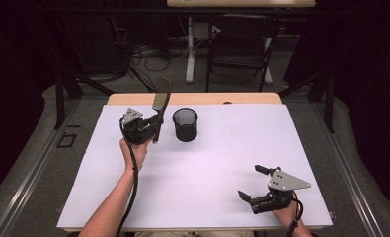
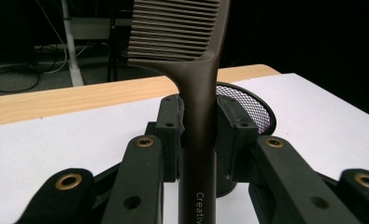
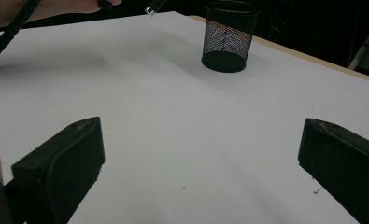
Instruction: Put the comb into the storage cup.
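— Where is the comb?

— The left claw [image 1: 155, 118] is clamped on the dark comb [image 1: 161, 98] by its handle. The comb stands up tall, teeth on top, just beside the black mesh cup [image 1: 185, 124] on the white bench [image 1: 207, 168].

— And the other claw?

— The right claw [image 1: 254, 183] sits low near the front of the bench. Its jaws are wide apart, with nothing between them.

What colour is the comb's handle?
Dark brown comb, clearest in the left gripper view.
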Tool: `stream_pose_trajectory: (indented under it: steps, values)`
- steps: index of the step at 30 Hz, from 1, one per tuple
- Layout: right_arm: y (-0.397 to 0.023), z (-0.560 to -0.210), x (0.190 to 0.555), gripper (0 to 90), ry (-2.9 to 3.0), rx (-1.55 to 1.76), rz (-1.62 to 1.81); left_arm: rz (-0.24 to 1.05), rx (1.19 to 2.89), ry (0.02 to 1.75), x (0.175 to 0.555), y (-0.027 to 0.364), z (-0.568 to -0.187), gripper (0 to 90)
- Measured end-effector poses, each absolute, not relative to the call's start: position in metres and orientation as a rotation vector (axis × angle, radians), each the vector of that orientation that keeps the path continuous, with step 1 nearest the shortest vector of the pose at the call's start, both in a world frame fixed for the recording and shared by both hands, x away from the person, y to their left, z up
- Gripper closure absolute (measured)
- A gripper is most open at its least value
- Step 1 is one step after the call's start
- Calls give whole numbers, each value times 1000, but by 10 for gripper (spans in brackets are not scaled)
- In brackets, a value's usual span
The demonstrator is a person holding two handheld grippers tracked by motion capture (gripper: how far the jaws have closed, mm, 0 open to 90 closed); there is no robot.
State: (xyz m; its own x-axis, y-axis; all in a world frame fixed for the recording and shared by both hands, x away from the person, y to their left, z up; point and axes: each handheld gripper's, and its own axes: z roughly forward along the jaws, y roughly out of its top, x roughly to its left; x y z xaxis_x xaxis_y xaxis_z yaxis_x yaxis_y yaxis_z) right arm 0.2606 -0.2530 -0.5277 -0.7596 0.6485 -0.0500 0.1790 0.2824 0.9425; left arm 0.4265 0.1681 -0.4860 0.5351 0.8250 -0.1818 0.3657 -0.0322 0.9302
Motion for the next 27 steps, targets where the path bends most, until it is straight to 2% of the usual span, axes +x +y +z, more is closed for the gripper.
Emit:
stream_pose_trajectory:
  steps: [27]
  values:
    - [-253, -528, 262, 0, 2129, 756, 1477, 506, 1642, 997, 436, 161, -476, 724]
